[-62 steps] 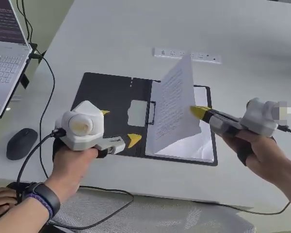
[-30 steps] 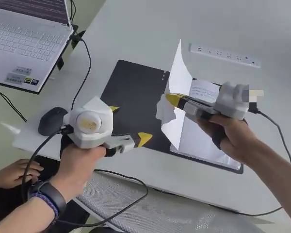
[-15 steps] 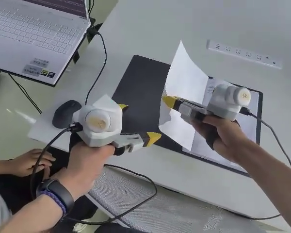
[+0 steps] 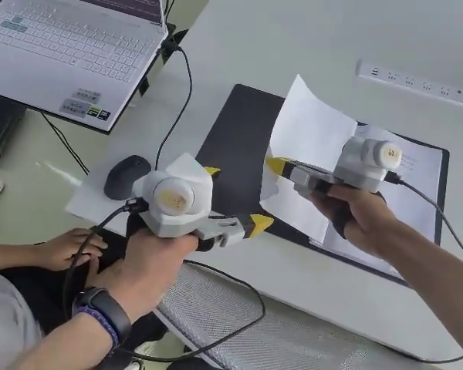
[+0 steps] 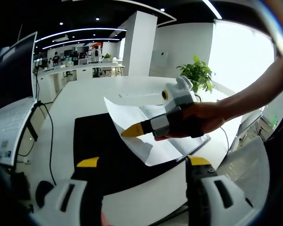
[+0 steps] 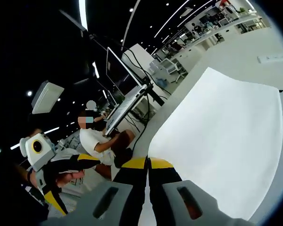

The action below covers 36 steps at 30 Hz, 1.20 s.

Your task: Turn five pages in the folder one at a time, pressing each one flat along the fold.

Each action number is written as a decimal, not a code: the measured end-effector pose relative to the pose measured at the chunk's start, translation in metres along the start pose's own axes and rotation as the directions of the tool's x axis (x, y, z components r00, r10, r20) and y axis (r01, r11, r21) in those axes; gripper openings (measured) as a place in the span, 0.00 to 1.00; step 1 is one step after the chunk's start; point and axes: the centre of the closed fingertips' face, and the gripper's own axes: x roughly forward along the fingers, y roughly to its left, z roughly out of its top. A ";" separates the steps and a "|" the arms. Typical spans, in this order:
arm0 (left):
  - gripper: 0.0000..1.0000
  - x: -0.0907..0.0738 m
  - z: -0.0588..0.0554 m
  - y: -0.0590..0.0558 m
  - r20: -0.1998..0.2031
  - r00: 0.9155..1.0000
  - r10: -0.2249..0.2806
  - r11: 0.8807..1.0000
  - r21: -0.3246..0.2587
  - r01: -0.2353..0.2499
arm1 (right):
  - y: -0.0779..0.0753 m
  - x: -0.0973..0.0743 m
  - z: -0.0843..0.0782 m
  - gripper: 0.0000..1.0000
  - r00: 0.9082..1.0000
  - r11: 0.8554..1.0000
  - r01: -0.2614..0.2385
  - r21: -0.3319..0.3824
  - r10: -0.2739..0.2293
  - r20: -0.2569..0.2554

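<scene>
A black folder [image 4: 235,142] lies open on the white table, with a stack of printed pages [image 4: 424,166] on its right half. One white page [image 4: 312,131] stands lifted over the fold and leans left. My right gripper [image 4: 278,165] is shut on this page's lower edge; in the right gripper view the yellow jaws [image 6: 148,164] pinch the sheet [image 6: 221,132]. My left gripper [image 4: 235,198] hovers open over the table's near edge, in front of the folder's left half, with nothing in it. In the left gripper view its jaws [image 5: 142,162] frame the folder [image 5: 92,136] and the held page [image 5: 132,120].
A laptop [image 4: 77,38] sits at the far left with a cable running to the folder's corner. A dark mouse [image 4: 127,176] lies left of the folder. A power strip [image 4: 417,81] lies behind it. A mesh chair back [image 4: 239,324] and another person's hand [image 4: 69,247] are below the table edge.
The right gripper has swung the page from the right side over the fold toward the left. The left gripper stays open and low. The head camera has shifted, so the scene slid right.
</scene>
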 end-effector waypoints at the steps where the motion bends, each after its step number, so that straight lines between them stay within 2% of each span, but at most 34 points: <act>1: 0.71 0.001 0.000 0.002 -0.001 1.000 0.002 1.000 0.001 -0.002 | -0.002 0.003 -0.002 0.00 1.000 1.000 0.001 0.001 -0.001 -0.009; 13: 0.71 0.009 -0.003 0.007 -0.006 1.000 0.002 1.000 -0.013 -0.002 | -0.019 0.020 -0.020 0.00 0.998 0.999 0.024 0.047 -0.021 -0.067; 24: 0.71 0.009 0.001 0.002 -0.003 1.000 -0.004 1.000 -0.011 0.004 | -0.031 0.026 -0.036 0.00 0.994 0.995 0.059 0.080 -0.052 -0.092; 34: 0.70 0.007 0.002 0.004 0.002 1.000 0.006 1.000 -0.021 -0.006 | -0.038 0.027 -0.048 0.00 0.989 0.990 0.090 0.107 -0.077 -0.123; 36: 0.70 0.007 0.001 0.003 -0.003 1.000 0.002 1.000 -0.018 -0.002 | -0.036 0.025 -0.049 0.00 0.989 0.990 0.095 0.106 -0.081 -0.127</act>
